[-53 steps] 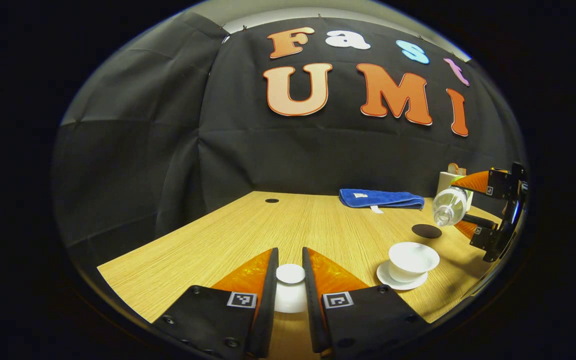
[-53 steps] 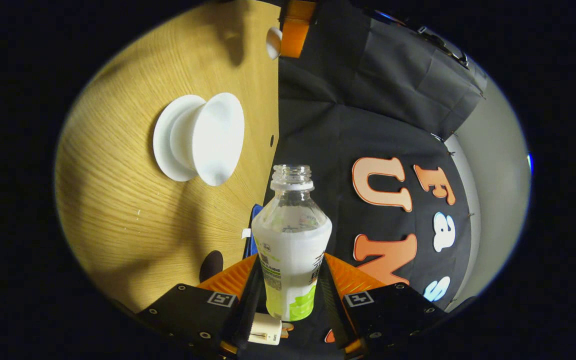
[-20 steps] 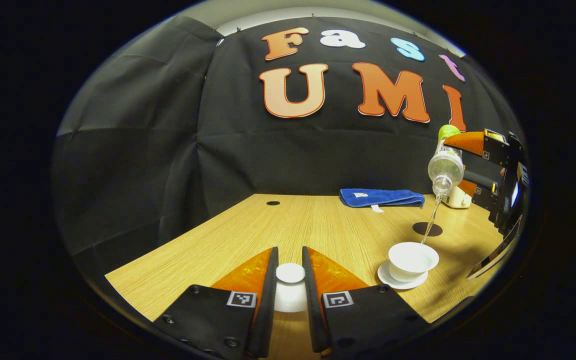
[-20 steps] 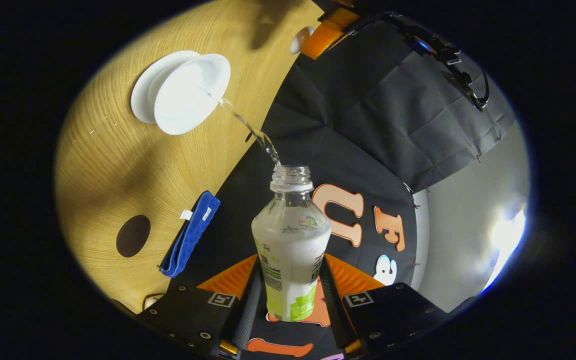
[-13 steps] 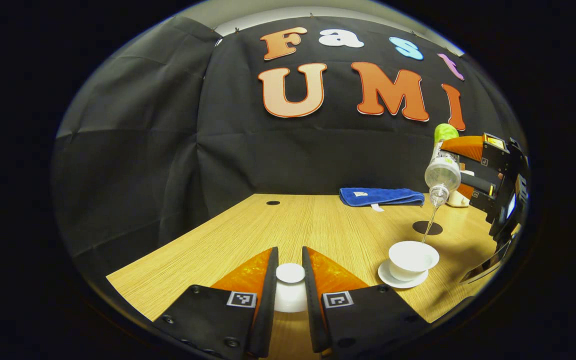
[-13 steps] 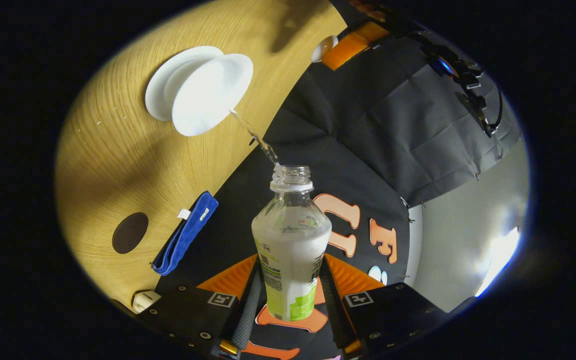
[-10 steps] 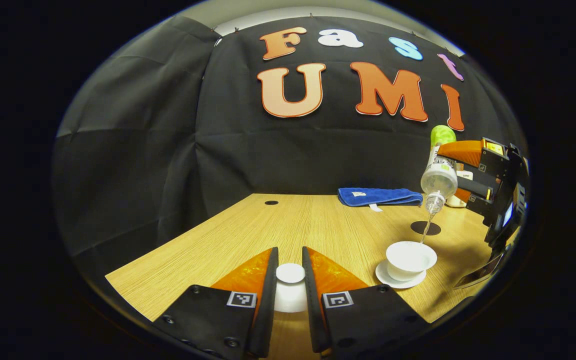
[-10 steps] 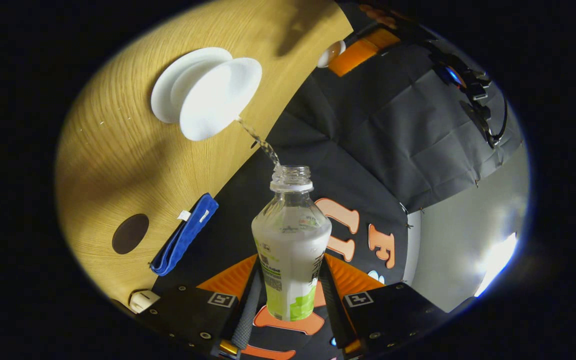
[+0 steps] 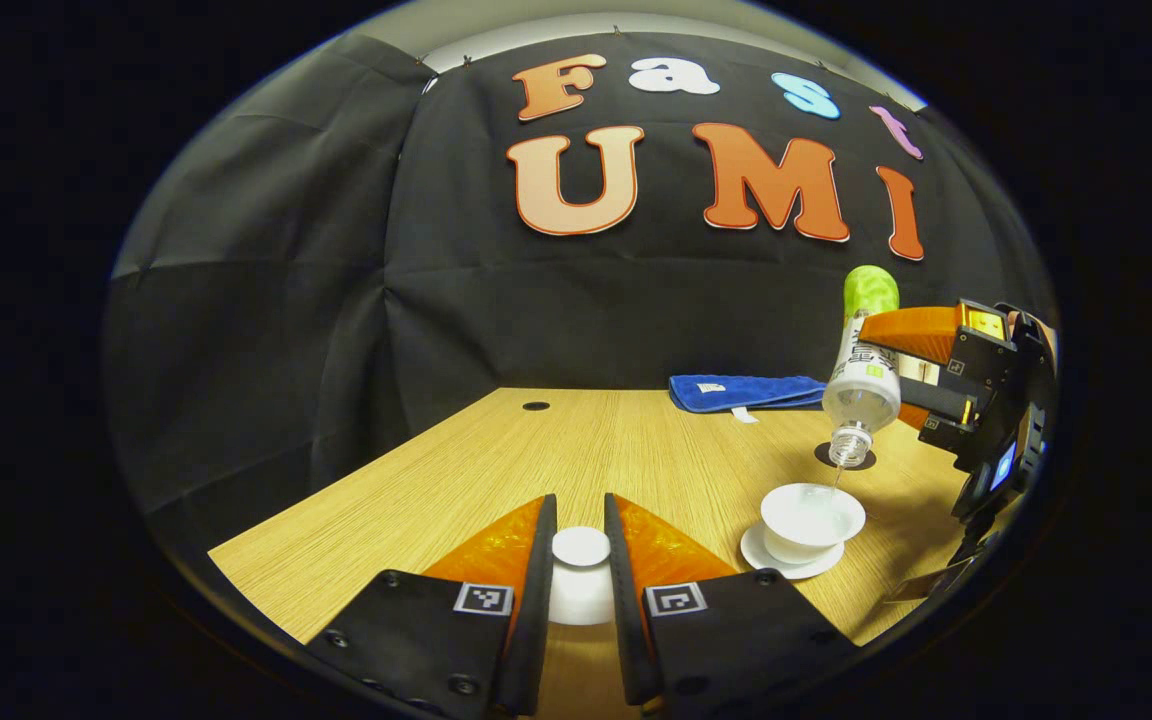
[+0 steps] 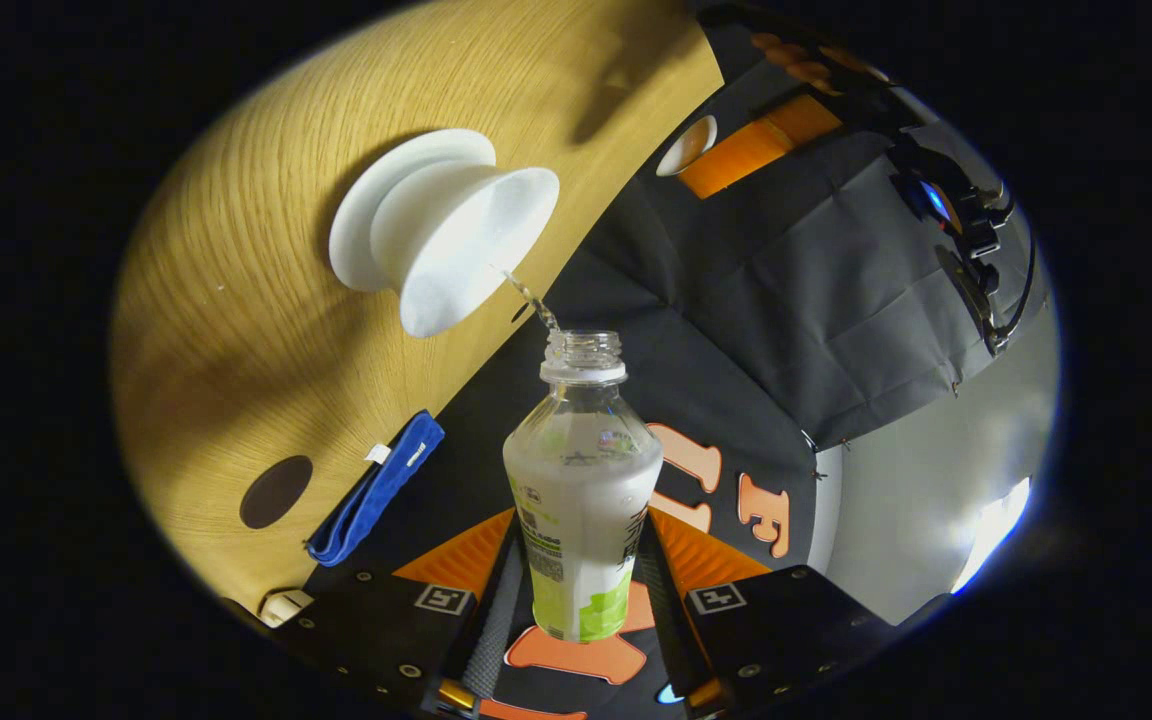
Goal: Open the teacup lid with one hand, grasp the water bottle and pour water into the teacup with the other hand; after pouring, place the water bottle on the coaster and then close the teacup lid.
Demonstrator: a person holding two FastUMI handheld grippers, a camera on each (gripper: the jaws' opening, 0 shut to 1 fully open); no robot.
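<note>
My left gripper [image 9: 581,560] is shut on the white teacup lid [image 9: 581,548], held low over the wooden table [image 9: 556,455]. The open white teacup [image 9: 812,518] stands on its saucer [image 9: 761,558] to the right. My right gripper [image 10: 581,590] is shut on the clear, uncapped water bottle [image 10: 582,480] with a green-and-white label. That bottle [image 9: 861,370] is tipped mouth-down just above the cup, and a thin stream of water [image 10: 528,295] runs into the teacup [image 10: 471,250]. A dark round coaster [image 10: 277,491] lies on the table beyond the cup.
A folded blue cloth [image 9: 744,392] lies along the back of the table, and the same blue cloth [image 10: 376,490] sits next to the coaster. A small white object [image 10: 281,604] rests by the table edge. A dark hole [image 9: 536,406] marks the far tabletop.
The bottle has come down closer to the teacup and tipped steeper, so the stream has grown shorter. My left gripper has kept still with the lid.
</note>
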